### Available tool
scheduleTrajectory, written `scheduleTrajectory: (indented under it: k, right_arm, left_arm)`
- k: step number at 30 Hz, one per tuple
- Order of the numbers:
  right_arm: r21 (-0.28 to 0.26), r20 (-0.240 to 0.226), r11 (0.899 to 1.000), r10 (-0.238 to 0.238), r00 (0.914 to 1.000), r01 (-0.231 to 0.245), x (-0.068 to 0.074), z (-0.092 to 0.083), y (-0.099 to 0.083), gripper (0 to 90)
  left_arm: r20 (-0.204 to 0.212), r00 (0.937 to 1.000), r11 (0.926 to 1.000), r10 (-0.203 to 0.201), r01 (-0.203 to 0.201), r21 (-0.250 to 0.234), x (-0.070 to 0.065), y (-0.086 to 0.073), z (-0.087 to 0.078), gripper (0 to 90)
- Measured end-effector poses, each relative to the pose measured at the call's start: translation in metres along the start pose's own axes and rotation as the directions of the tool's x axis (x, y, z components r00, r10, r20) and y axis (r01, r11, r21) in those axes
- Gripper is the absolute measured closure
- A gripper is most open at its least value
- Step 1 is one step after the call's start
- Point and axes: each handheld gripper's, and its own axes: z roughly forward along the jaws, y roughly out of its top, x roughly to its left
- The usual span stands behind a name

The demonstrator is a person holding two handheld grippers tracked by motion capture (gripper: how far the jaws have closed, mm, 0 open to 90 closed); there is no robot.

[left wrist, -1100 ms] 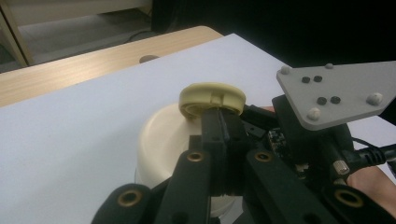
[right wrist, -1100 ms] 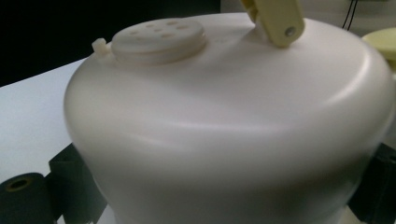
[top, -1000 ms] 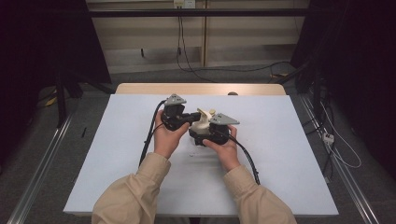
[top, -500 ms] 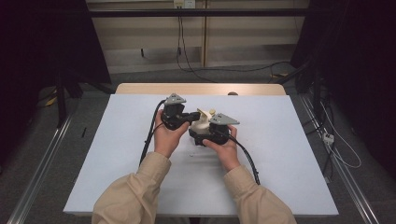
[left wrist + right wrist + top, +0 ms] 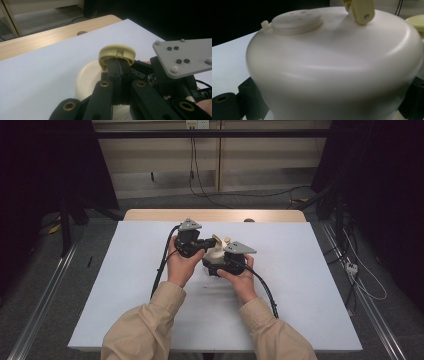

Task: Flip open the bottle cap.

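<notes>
You are working on a cream pot that is sitting near the middle of the white table, a little toward its far edge, between your two hands. Seen from your right gripper's camera, the pot is bulging right in front of the lens, with a round perforated spout cap on its shoulder and a yellowish handle lug rising from its top. A pale yellow lid is standing on edge just above the pot, on the side toward your left hand. Your left gripper is pinching that lid's rim, its jaws closed tight on it with the two black pads almost meeting. From above, the left gripper is lying just left of the pot, pointing across at it, with your left hand wrapped round its body. Your right gripper is pressing up against the pot from the near right; its black jaws are sitting on either side of the pot's base and seem to be clasping it, though the pads themselves are hidden. Your right hand is resting on the table just beside the pot. A cable is trailing from the left gripper back toward you, left of the pot.
</notes>
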Motion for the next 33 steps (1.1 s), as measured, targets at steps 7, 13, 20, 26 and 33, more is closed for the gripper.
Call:
scheduleTrajectory:
  k: [7,13,20,26,33]
  right_arm:
    - [0.002,0.000,1.000,0.000,1.0000,0.000,0.0000,0.0001,0.0002,6.1]
    - [0.003,-0.001,1.000,0.000,1.0000,0.000,-0.0001,0.0001,0.0003,6.1]
    - [0.003,-0.002,1.000,0.002,1.0000,-0.002,-0.0002,0.0002,0.0004,6.1]
    - [0.003,-0.001,1.000,0.000,1.0000,0.000,-0.0001,0.0001,0.0003,6.1]
    - [0.003,-0.001,1.000,0.000,1.0000,0.000,-0.0002,0.0000,0.0003,6.1]
  left_arm:
    - [0.004,1.0000,1.0000,-0.004,0.004,-0.002,-0.0009,0.0008,0.0024,90.0]
    - [0.001,1.0000,1.0000,-0.002,0.002,0.000,-0.0004,0.0016,0.0046,90.0]
    - [0.005,0.9999,0.9999,-0.010,0.010,-0.001,0.0007,0.0022,0.0067,90.0]
    - [0.004,1.0000,1.0000,-0.005,0.005,0.002,-0.0001,0.0034,0.0082,90.0]
    - [0.002,1.0000,1.0000,-0.002,0.002,0.004,0.0002,0.0043,0.0095,90.0]
